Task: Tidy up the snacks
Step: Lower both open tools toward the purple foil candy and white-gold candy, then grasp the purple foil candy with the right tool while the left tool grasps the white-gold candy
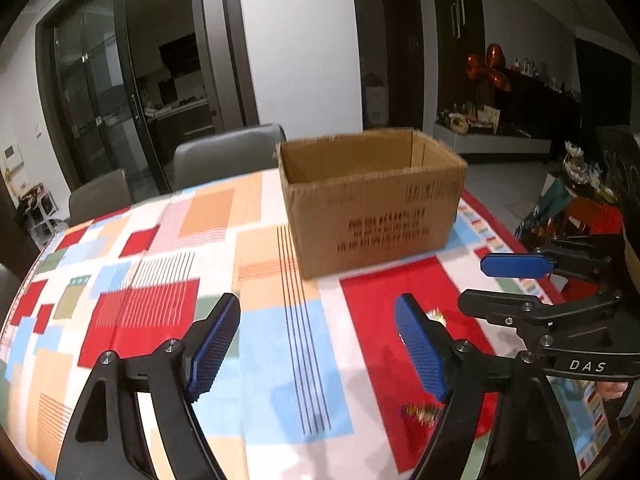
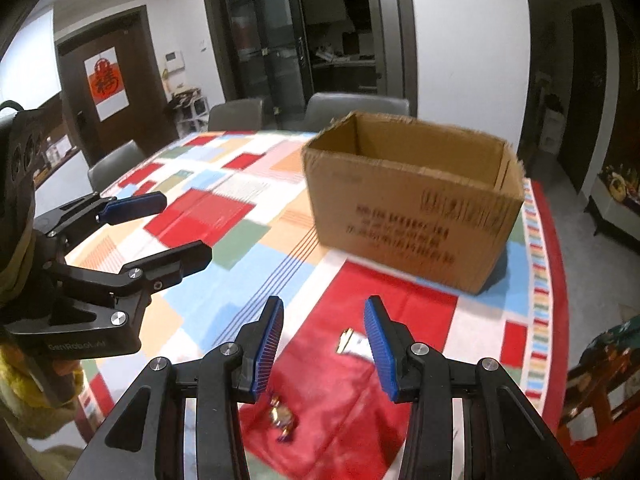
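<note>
An open-topped cardboard box (image 1: 372, 204) (image 2: 416, 208) stands on the patchwork tablecloth (image 1: 160, 248) toward the far side. A gold-wrapped candy (image 1: 424, 414) (image 2: 282, 416) lies on a red patch near me. A second small wrapped snack (image 1: 438, 315) (image 2: 352, 344) lies a little farther on. My left gripper (image 1: 318, 344) (image 2: 186, 227) is open wide over the cloth, left of the candies, and holds nothing. My right gripper (image 2: 324, 350) (image 1: 474, 282) is open above the red patch, the candies lying on the cloth below it, neither touched.
Grey chairs (image 1: 228, 152) (image 2: 356, 104) stand along the table's far edge. The table's right edge (image 2: 560, 280) drops to the floor, with a cluttered low stand (image 1: 576, 216) beside it. A yellow sleeve (image 2: 28, 380) shows behind the left gripper.
</note>
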Demonstrator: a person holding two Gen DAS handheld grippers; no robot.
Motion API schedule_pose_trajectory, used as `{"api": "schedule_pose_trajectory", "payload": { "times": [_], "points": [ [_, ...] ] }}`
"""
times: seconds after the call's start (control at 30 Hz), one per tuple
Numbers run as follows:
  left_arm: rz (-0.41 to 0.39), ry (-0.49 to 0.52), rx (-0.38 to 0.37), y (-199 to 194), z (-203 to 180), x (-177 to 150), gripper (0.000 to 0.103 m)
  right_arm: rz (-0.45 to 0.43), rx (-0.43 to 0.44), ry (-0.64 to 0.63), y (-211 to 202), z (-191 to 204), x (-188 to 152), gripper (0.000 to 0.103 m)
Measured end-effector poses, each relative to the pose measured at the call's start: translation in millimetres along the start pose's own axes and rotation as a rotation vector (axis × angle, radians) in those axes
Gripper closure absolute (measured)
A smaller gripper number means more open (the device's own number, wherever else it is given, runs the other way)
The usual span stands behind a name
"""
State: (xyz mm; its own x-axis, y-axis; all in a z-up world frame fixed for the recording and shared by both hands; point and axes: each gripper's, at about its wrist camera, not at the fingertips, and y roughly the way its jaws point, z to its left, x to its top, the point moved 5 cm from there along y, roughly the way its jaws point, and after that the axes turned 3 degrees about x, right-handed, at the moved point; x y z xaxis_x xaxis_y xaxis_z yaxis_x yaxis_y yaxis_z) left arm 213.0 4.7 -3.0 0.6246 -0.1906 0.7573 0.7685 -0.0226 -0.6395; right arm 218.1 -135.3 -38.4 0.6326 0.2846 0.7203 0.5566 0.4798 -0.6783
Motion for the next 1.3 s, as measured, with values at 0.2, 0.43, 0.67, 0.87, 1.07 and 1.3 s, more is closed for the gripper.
{"api": "schedule_pose_trajectory", "payload": {
  "times": [0.2, 0.43, 0.67, 0.87, 1.07, 1.3],
  "points": [
    [0.064, 0.000, -0.010, 3, -2, -35, 0.024, 0.074, 0.038, 0.002, 13, 12, -33, 0.060],
    [0.123, 0.001, -0.016, 11, -5, -67, 0.024, 0.161, 0.090, 0.035, 31, 21, -65, 0.060],
    [0.197, -0.003, -0.026, 23, -7, -94, 0.024, 0.227, 0.114, 0.081, 51, 23, -90, 0.064],
    [0.250, 0.005, -0.041, 33, -11, -111, 0.024, 0.268, 0.120, 0.093, 66, 24, -100, 0.065],
    [0.273, 0.006, -0.058, 40, -14, -118, 0.024, 0.289, 0.123, 0.095, 76, 24, -104, 0.070],
    [0.284, 0.008, -0.068, 45, -16, -119, 0.024, 0.287, 0.117, 0.093, 80, 23, -106, 0.080]
  ]
}}
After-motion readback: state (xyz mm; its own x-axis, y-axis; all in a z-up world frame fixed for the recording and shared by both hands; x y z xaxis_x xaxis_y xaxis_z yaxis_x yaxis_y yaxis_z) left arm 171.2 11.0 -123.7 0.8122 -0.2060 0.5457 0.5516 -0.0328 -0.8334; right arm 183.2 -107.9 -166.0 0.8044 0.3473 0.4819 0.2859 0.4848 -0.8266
